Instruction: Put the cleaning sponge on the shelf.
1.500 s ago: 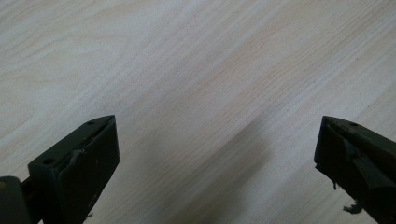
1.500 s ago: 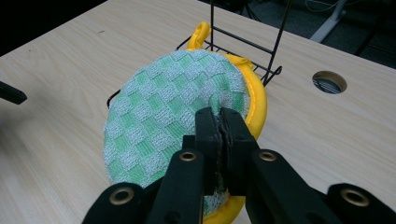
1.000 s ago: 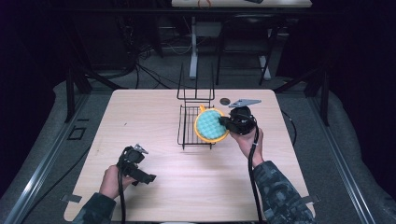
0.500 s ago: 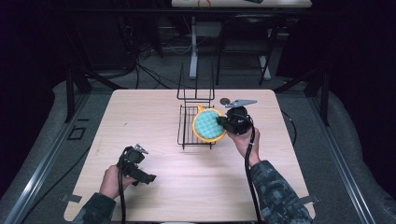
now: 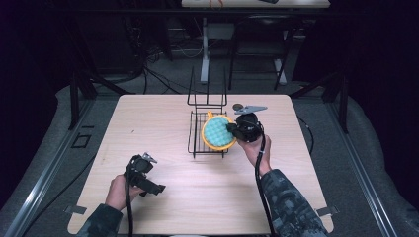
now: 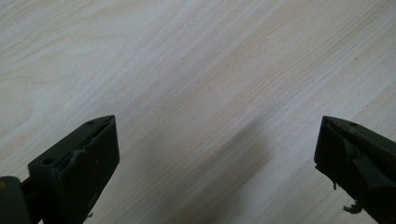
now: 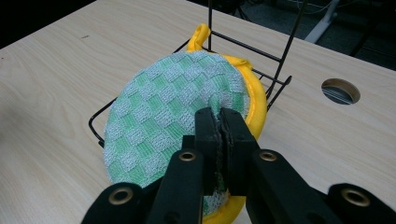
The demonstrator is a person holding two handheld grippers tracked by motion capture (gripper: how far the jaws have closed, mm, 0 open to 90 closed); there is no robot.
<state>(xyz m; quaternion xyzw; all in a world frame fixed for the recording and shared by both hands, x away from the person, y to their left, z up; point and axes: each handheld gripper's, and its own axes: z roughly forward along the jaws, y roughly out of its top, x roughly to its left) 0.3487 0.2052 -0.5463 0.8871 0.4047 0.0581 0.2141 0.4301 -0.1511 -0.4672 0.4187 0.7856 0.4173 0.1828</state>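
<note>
Two grippers are in your hands over the pale wooden table (image 5: 163, 123). Your right gripper (image 7: 219, 122) has its jaws pressed together on the near edge of a round pot holder (image 7: 177, 121), green-and-white checked on its face with a yellow rim and a yellow loop at the far side. The pot holder rests tilted on a black wire rack (image 5: 197, 129) near the middle of the table, its far edge lying against the rack's upright wire back. In the high view your right hand (image 5: 258, 150) reaches in from the rack's right side, and the pot holder (image 5: 218, 132) covers much of the rack's low basket. A round cable hole (image 7: 340, 91) sits in the table just beyond the rack, to its right. Your left gripper (image 5: 143, 173) hovers low over bare table near the front left, well apart from the rack, with its jaws spread wide and nothing between them.
</note>
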